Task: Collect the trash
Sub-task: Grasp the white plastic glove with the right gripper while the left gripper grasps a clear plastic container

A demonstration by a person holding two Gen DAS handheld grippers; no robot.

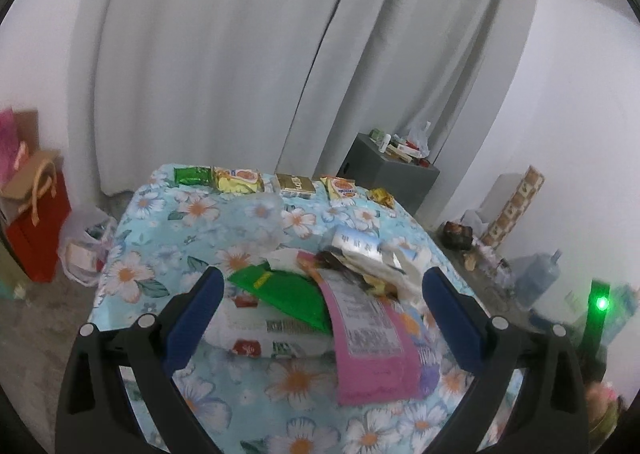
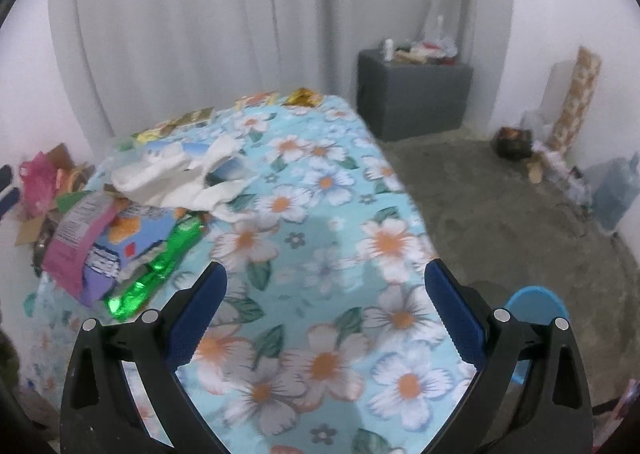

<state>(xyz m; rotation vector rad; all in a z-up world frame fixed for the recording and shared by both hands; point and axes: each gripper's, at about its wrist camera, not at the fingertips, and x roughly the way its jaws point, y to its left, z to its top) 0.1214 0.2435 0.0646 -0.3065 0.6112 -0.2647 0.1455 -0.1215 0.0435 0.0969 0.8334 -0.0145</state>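
A heap of trash lies on the floral tablecloth: a pink wrapper, a green packet, a white packet and crumpled white paper. My left gripper is open, its jaws either side of the heap, just above it. In the right wrist view the same heap sits at the left: pink wrapper, shiny green wrapper, white paper. My right gripper is open and empty over bare cloth, right of the heap.
A row of snack packets lies along the table's far edge. A grey cabinet with clutter stands by the curtain. A red bag and a plastic bag sit on the floor at left. A blue stool is at right.
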